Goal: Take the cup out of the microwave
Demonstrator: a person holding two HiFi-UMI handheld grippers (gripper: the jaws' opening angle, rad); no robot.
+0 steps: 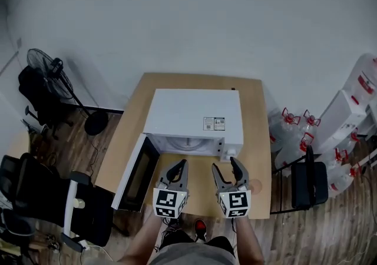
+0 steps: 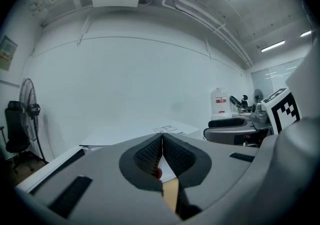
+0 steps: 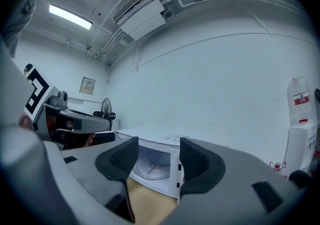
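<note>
Holding two tools side by side above the near edge of the wooden surface (image 1: 252,111), facing the white microwave (image 1: 194,113) that stands on it, door (image 1: 136,172) swung wide open to the left. Clenches the left tool (image 1: 178,169) on nothing, ribbed pads meeting at the tips in the left gripper view, with the microwave's white top and a strip of bare wood seen past them. Holds the right tool (image 1: 227,169) released, jaws well apart and empty, framing the open cavity in the right gripper view; finds there the round glass turntable (image 3: 152,165) on its three-armed ring. Cannot place the cup with certainty: spots a small pale pinkish round shape (image 1: 255,186) on the surface just right of the right tool, partly hidden behind it in the head view and too small to name. Catches, at the left of the right gripper view, the other tool's marker cube (image 3: 34,91). Notes around the surface a standing fan (image 1: 44,63) at the left, and clear water bottles (image 1: 288,125) with red caps beside a black chair (image 1: 309,181) at the right, all on a wooden floor (image 1: 88,146).
</note>
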